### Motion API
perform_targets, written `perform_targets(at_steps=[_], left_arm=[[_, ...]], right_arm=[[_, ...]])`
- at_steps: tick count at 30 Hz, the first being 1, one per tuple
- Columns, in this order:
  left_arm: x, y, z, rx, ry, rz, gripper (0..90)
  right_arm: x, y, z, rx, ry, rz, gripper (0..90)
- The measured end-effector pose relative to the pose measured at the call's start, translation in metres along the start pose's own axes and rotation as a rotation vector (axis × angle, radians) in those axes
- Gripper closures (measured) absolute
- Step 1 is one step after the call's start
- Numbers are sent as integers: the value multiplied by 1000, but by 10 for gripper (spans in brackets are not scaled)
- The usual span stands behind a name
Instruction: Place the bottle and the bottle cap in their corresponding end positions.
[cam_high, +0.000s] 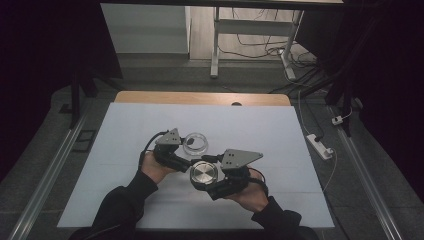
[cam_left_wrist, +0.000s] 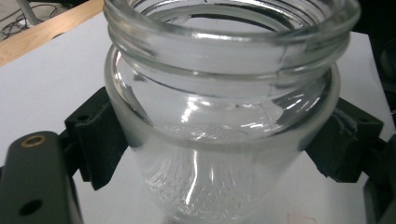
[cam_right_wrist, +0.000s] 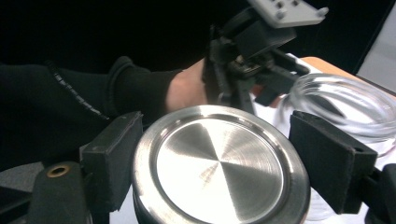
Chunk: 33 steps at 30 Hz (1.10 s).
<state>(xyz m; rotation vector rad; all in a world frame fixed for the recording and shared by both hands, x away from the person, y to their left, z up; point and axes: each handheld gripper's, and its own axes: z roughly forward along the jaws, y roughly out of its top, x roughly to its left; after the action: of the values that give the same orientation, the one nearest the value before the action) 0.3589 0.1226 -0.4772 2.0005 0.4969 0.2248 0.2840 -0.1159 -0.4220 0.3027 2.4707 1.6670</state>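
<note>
A clear glass jar (cam_high: 195, 143) (cam_left_wrist: 224, 116) stands upright and open-mouthed on the white table. My left gripper (cam_high: 184, 150) (cam_left_wrist: 224, 144) is shut on the jar, its black pads (cam_left_wrist: 100, 135) pressing both sides of the body. A round brushed-metal lid (cam_high: 204, 174) (cam_right_wrist: 219, 165) is held flat, top up, just in front of the jar. My right gripper (cam_high: 207, 181) (cam_right_wrist: 224, 163) is shut on the lid, one pad (cam_right_wrist: 112, 156) at each edge. In the right gripper view the jar's rim (cam_right_wrist: 343, 105) shows beyond the lid, with the left gripper behind it.
The white sheet (cam_high: 125, 150) covers the table, with a wooden edge (cam_high: 200, 97) at the far side. A power strip (cam_high: 320, 146) and cables lie on the floor to the right. A desk frame (cam_high: 250, 30) stands farther back.
</note>
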Motion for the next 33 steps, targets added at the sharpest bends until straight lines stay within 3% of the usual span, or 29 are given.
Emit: perform_targets(at_steps=[6,21,33], left_arm=[[4,3,5,-8,9,2,162],[16,9,21,-19,30,3,162],[28,3,35,-4,55,-2,162]], right_arm=[[5,-7,3,15,-5,-14,193],[9,-26,8,47,-21,21,193],[9,-46,17,73,-32,41,193]])
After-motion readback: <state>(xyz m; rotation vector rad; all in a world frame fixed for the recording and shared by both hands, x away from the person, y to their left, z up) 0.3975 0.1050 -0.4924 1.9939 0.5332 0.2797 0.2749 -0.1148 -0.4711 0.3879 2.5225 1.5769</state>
